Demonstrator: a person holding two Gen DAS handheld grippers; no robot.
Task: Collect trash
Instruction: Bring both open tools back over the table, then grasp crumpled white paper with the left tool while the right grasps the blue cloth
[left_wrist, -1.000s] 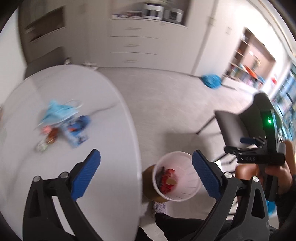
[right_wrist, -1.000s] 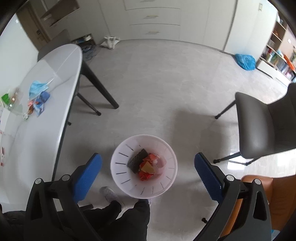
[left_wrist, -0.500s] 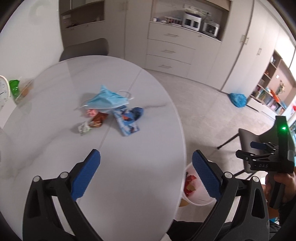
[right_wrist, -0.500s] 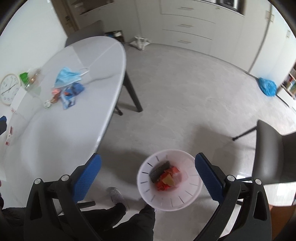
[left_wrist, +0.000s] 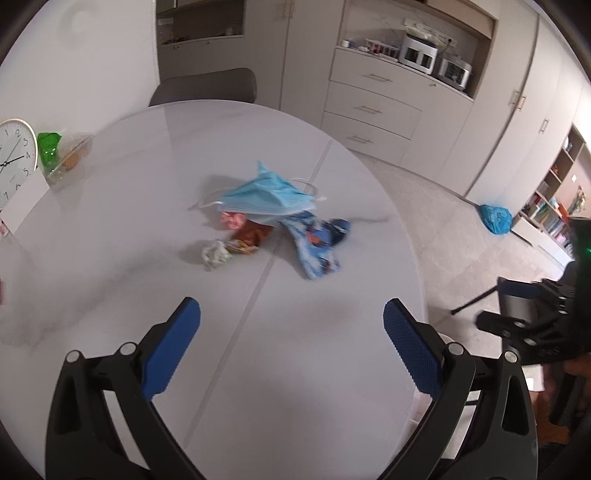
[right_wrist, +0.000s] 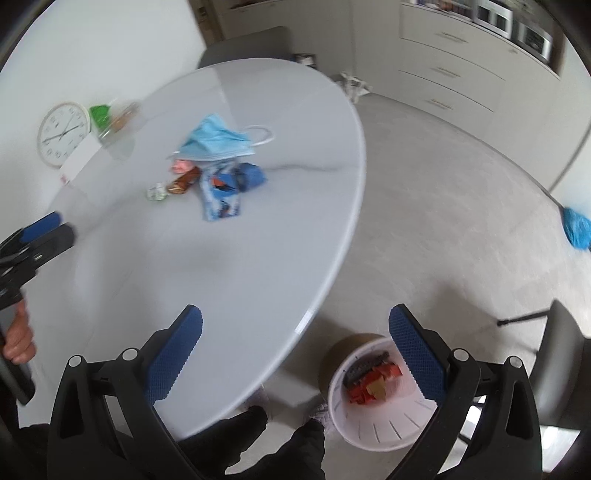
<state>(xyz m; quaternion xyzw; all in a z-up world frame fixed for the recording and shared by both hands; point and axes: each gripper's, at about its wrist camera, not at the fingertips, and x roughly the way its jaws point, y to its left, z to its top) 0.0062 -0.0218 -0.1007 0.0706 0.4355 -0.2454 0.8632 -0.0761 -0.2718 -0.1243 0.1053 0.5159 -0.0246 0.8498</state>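
Left gripper (left_wrist: 291, 347): jaws wide apart, empty, lower centre of frame, above the white table (left_wrist: 110, 229).
Right gripper (right_wrist: 295, 347): jaws spread, empty.
Trash, centre of table: blue face mask (left_wrist: 267, 199), blue wrapper (left_wrist: 314, 247), brown wrapper (left_wrist: 251, 236), crumpled paper (left_wrist: 215, 254).
White bin (right_wrist: 373, 417): lower right, on floor, holding red wrappers.

Desk (left_wrist: 303, 369): white, rounded, glossy top with one seam line.
Desk centre: blue face mask (left_wrist: 267, 199) overlapping pink wrapper (left_wrist: 232, 220), brown wrapper (left_wrist: 253, 234), blue snack packet (left_wrist: 314, 251); crumpled white paper (left_wrist: 215, 254) just beside.
Desk far edge: clock (left_wrist: 14, 157), green item (left_wrist: 48, 146).
Floor (right_wrist: 443, 221): grey; white bin (right_wrist: 376, 413) holding red wrappers.
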